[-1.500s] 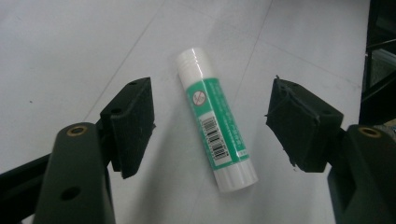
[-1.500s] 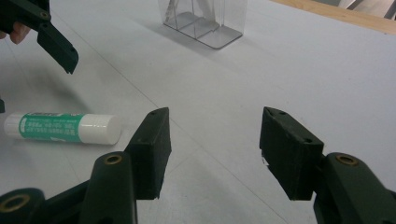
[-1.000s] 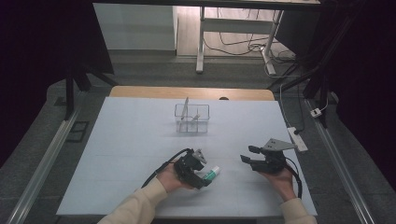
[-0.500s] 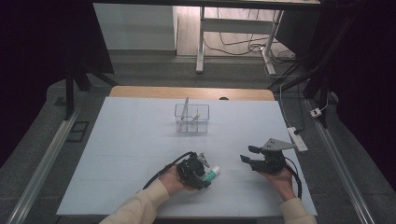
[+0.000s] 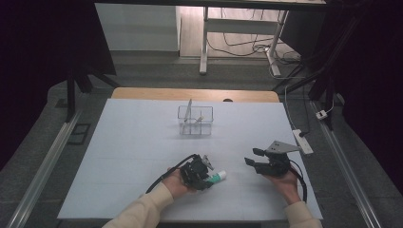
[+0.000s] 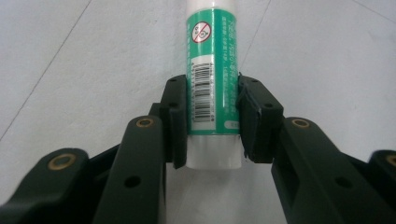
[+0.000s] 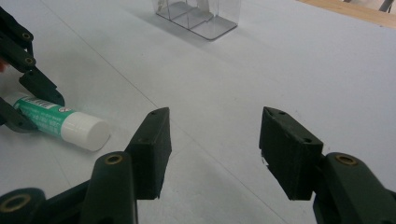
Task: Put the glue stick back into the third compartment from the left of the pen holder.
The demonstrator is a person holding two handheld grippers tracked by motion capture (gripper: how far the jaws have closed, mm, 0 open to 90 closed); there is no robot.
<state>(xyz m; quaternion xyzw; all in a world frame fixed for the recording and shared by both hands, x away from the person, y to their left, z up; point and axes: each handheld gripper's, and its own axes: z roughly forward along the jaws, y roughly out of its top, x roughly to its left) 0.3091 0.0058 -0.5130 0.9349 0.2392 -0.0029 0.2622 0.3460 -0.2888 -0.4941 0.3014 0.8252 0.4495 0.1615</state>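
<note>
Green and white, the glue stick [image 6: 212, 84] lies flat on the pale sheet [image 5: 133, 156] that covers the table, near its front edge and a little left of centre in the high view. The left gripper [image 6: 212, 123] is closed on it — both pads press the green label from either side, close to the flat white end, with the barcode facing up between them. The stick's other end runs away from the camera and out of the top of the left gripper view. In the high view the left hand [image 5: 176, 183] holds this gripper low on the sheet, with the stick's white cap poking out to the right.

The right gripper [image 7: 212, 154] stands well apart from the stick, its jaws spread wide with nothing between them — bare sheet shows through the gap. In its view the stick lies off to the left, cap toward the camera, with the left gripper's black links around its far part.

Farther back, near the middle of the sheet, sits a clear box [image 5: 195, 121] with compartments; small items inside are too small to tell.
</note>
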